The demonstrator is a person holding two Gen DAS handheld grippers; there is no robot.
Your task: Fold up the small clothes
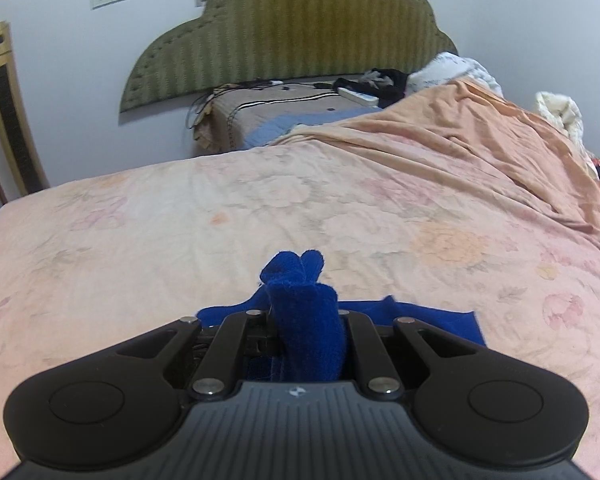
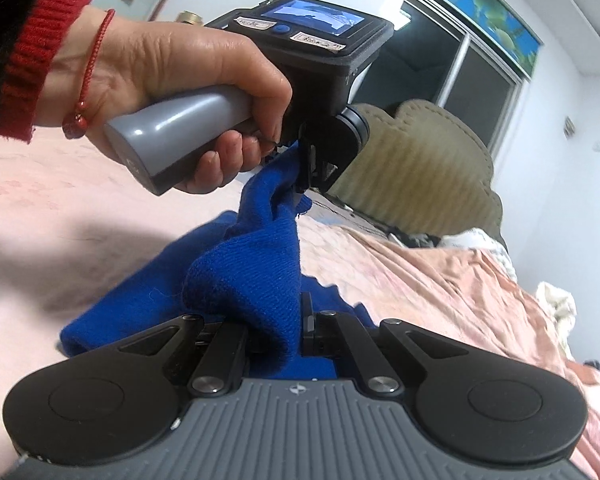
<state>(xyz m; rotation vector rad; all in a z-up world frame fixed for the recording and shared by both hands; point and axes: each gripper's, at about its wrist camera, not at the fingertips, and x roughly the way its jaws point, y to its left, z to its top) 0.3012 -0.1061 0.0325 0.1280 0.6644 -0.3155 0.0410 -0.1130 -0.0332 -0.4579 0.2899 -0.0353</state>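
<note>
Near the foot edge of the bed (image 1: 260, 208), both tools are clamped on one blue knitted garment (image 2: 244, 280). From the left wrist view, the left tool (image 1: 300, 320) has its jaws pinched narrow on a bunched fold of the knit, which stands up between them and pokes out past the tips; more of the cloth lies flat on the floral sheet just beyond and to the right of the tool. From the right wrist view, the right tool (image 2: 296, 320) is likewise closed tight on a thick roll of the same garment. The fabric runs up from it to the left tool (image 2: 308, 168), held in the person's left hand (image 2: 188, 80), which wears a red cuff and a red string bracelet. The garment hangs slack between the two grips, its lower part trailing on the sheet to the left.

Ahead of the garment the sheet is bare and fairly smooth right across to the left edge of the bed. Toward the right side an orange quilt (image 1: 480, 132) lies heaped in folds, with white bedding (image 1: 456, 68) bunched beyond it. At the head end, below the green padded headboard (image 1: 292, 32), cables and small dark items clutter a brown striped pillow (image 1: 276, 108).
</note>
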